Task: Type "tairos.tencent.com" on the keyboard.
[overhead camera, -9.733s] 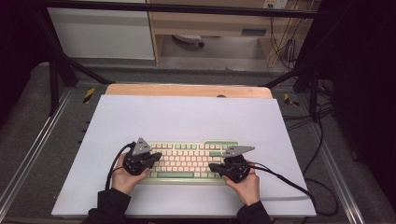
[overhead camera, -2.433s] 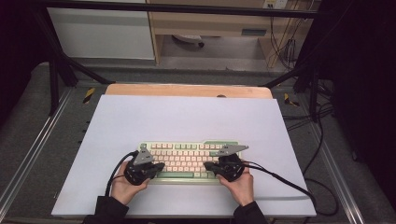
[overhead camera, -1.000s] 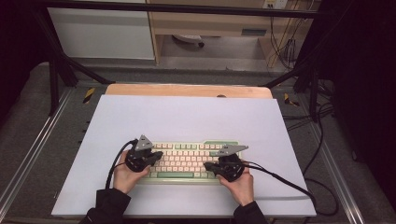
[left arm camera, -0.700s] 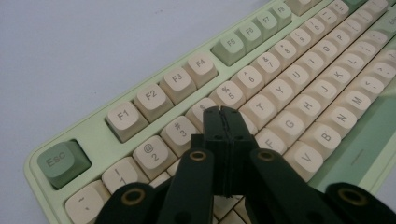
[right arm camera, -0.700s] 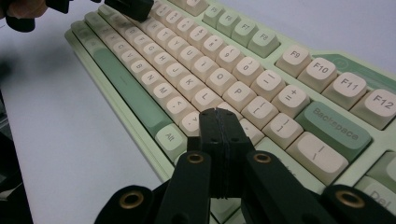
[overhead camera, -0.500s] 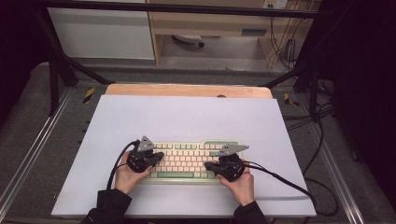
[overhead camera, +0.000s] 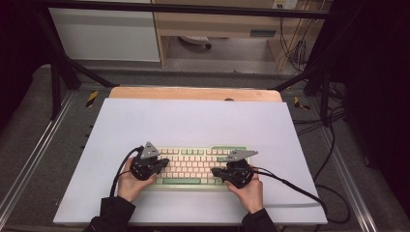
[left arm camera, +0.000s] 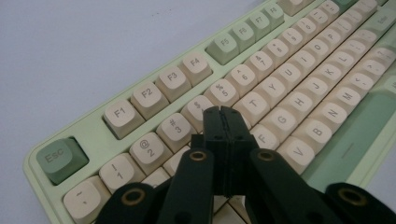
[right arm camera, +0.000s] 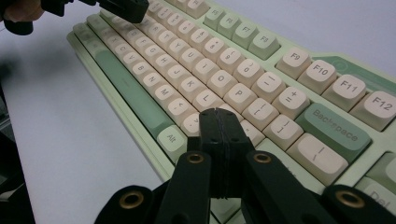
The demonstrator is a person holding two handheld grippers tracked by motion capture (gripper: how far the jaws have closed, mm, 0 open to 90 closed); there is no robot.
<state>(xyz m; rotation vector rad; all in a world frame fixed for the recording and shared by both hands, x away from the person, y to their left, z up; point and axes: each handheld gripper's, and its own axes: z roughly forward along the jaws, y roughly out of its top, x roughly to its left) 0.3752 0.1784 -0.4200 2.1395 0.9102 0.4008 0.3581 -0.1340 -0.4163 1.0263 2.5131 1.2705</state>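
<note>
We hold both grippers, left (overhead camera: 162, 164) and right (overhead camera: 217, 171), clenched on nothing above the green-and-cream keyboard (overhead camera: 196, 166) lying near the mat's (overhead camera: 193, 121) front edge, jaws pressed together into single key-pressing tips.

- Left gripper (overhead camera: 162, 164), held in the left hand (overhead camera: 130, 181) near the surface's front edge, has its jaws pressed together.
- Right gripper (overhead camera: 216, 171), in the right hand (overhead camera: 249, 191), likewise closed, pointing inward.

The tool (left arm camera: 223, 112), jaws pressed together, sits over the keyboard's (left arm camera: 88, 135) left-hand letter keys.
</note>
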